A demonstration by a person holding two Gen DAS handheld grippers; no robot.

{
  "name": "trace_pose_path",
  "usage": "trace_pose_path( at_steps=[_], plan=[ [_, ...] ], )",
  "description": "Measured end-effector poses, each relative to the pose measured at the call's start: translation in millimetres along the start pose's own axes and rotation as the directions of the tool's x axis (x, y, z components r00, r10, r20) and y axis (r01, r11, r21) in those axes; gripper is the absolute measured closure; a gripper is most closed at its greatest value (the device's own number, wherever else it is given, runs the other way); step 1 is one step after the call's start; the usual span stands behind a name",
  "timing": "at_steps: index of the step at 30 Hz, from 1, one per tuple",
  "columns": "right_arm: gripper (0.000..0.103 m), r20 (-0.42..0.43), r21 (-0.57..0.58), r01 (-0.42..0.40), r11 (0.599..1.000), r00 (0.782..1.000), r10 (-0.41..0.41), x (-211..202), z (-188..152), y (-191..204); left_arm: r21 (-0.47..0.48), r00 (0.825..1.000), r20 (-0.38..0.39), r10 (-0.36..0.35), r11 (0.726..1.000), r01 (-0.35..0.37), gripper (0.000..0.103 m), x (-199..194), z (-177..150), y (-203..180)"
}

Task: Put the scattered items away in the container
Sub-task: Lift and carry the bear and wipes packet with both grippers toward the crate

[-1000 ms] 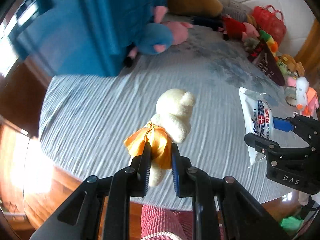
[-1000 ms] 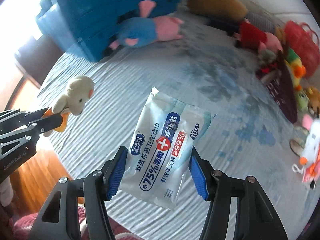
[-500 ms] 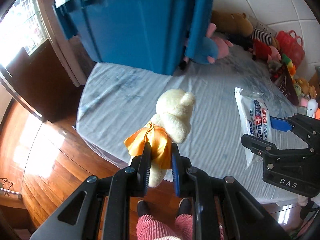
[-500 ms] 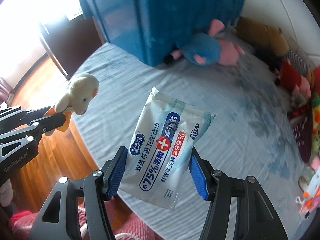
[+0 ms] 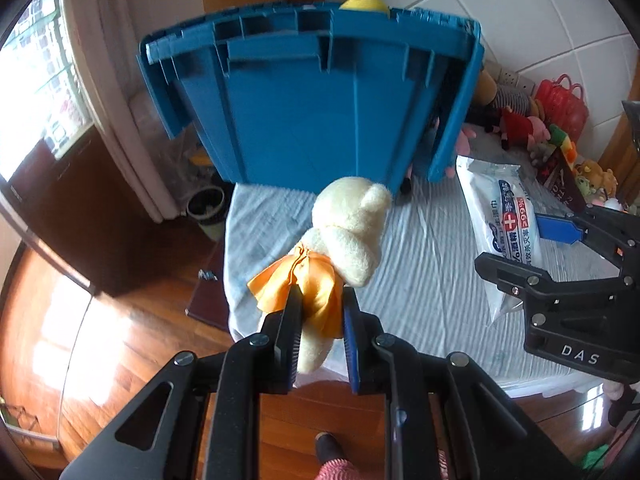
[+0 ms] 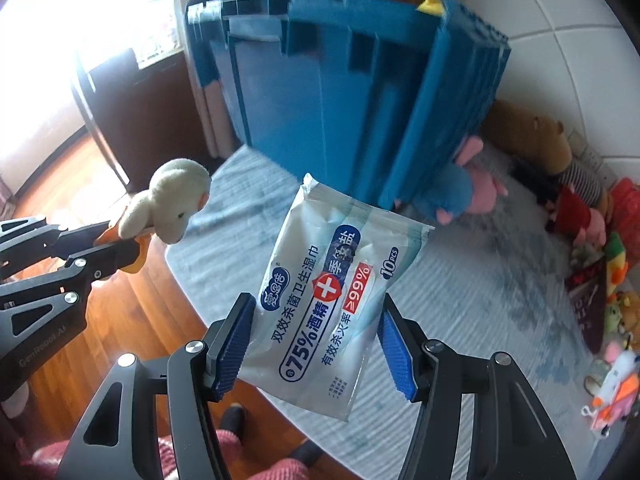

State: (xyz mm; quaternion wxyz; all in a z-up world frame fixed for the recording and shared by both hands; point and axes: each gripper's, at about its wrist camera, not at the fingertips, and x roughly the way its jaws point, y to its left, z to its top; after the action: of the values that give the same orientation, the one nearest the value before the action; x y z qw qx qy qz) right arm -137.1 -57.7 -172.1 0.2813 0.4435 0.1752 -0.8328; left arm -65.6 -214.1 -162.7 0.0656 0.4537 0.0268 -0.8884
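Note:
My left gripper [image 5: 319, 320] is shut on a cream plush bear [image 5: 352, 220] with an orange dress and holds it in the air in front of the big blue crate [image 5: 316, 108]. The bear also shows in the right wrist view [image 6: 168, 204]. My right gripper [image 6: 316, 344] is shut on a white wet-wipes pack [image 6: 328, 292], held up off the bed; the pack also shows in the left wrist view [image 5: 500, 216]. The crate [image 6: 340, 92] stands at the bed's far left corner with something yellow [image 5: 362, 2] at its top.
A bed with a grey-blue sheet [image 6: 460, 288] lies below. A blue and pink plush [image 6: 452, 196] leans on the crate. More plush toys [image 6: 576, 208] and a red basket [image 5: 560, 100] line the far and right sides. Wooden floor [image 5: 100, 344] lies left.
Both grippers have risen and pulled back with their loads, so the crate's top rim and the floor have come into view. The grips have not changed.

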Motion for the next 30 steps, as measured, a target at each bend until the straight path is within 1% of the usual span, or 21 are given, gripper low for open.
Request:
trace_pose_path(
  at_steps=[4,8,15,22,26,30],
  plan=[
    [0.043,0.027,0.019,0.03,0.999,0.999,-0.03,-9,15,17,0.02,0.999,0.029,-0.02,1.0,0.02,0.085,-8,5,17],
    [0.043,0.044,0.032,0.051,0.998,0.998,-0.052,-14,23,31,0.04,0.998,0.042,-0.037,0.999,0.035,0.085,-12,6,28],
    [0.043,0.041,0.05,0.067,0.997,0.997,-0.069,-11,25,48,0.051,0.998,0.043,-0.047,0.998,0.045,0.085,-14,3,45],
    [0.043,0.062,0.083,0.067,0.994,0.995,-0.072,-15,26,62,0.073,0.998,0.044,-0.046,0.996,0.043,0.085,-18,4,56],
    [0.043,0.082,0.081,0.072,0.994,0.994,-0.078,-21,34,64,0.089,0.996,0.068,-0.053,0.995,0.047,0.085,-27,14,58],
    [0.043,0.11,0.08,0.082,0.993,0.99,-0.09,-27,48,61,0.091,0.992,0.107,-0.059,0.995,0.05,0.085,-35,37,62]
  ],
)
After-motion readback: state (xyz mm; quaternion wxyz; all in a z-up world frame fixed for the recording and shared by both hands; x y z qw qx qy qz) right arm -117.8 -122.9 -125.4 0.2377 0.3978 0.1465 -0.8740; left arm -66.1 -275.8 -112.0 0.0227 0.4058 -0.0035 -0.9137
